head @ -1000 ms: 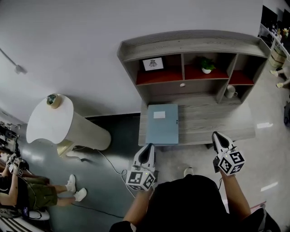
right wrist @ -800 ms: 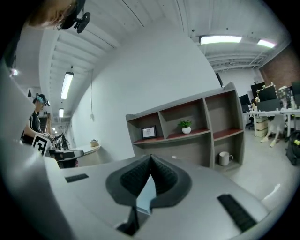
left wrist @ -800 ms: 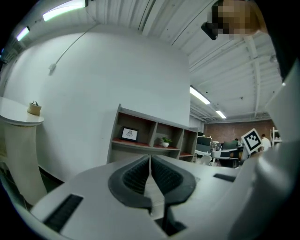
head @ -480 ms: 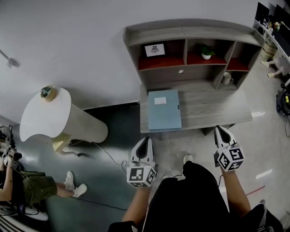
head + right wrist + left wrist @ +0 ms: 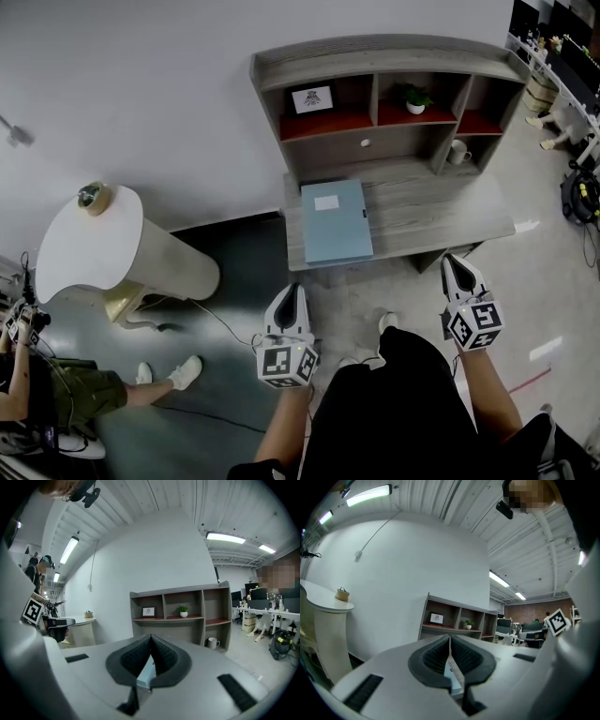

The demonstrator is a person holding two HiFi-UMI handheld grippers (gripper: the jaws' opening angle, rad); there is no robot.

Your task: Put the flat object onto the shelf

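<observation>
Both tongs clenched on nothing: left tongs point(image 5: 292, 289) and right tongs point(image 5: 453, 259) each show ribbed pads pressed together, held level in front of the person.

The folder point(image 5: 336, 221), pale blue, lies flat on the broad lower board of the shelf unit point(image 5: 431, 220). It is ahead of the left tongs and well apart from both. Its near edge sits at the board's front edge, probably for an easy pinch.

This fits either a folder already set down there, or one waiting to go into a red compartment above.

Writing: the folder's white label point(image 5: 326, 202) is too small to read. The framed picture point(image 5: 312, 98) shows a dark figure and no legible text. The cubes carry only square markers.
</observation>
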